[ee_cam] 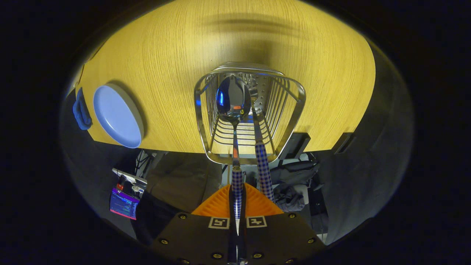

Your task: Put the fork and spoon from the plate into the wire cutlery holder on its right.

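A light wooden table (176,55) with fine straight grain carries two things. A round blue plate (117,115), bare of cutlery, lies near one edge. A wire cutlery holder (250,114) stands well apart from the plate, close to the same edge.

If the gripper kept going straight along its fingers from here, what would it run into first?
The gripper, shut on the spoon, points into the wire cutlery holder. Its near rim would probably meet the fingers first; the fork already inside stands close beside. Depth is uncertain.
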